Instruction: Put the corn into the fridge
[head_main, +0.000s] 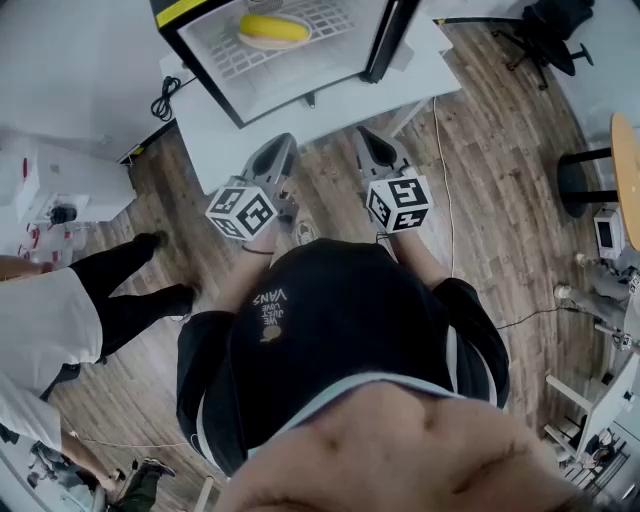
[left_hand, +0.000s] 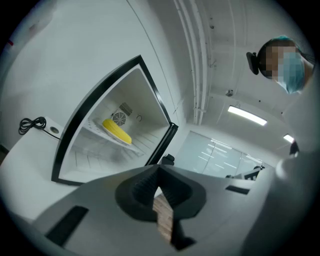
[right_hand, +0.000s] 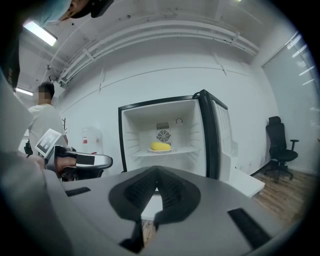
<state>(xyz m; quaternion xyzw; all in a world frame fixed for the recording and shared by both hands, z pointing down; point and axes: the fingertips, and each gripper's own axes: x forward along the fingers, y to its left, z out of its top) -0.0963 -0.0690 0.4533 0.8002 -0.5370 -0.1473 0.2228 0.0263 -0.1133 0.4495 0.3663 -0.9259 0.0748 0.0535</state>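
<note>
The yellow corn lies on a white plate on the wire shelf inside the small open fridge, which stands on a low white table. The left gripper view shows the corn up the shelf, and the right gripper view has the corn straight ahead under the fan. My left gripper and right gripper are held side by side in front of the fridge, well short of it. Both are shut with nothing between the pads.
The fridge door stands open to the right. A black cable lies coiled on the white table left of the fridge. A person stands at my left. An office chair and a round table are at the right.
</note>
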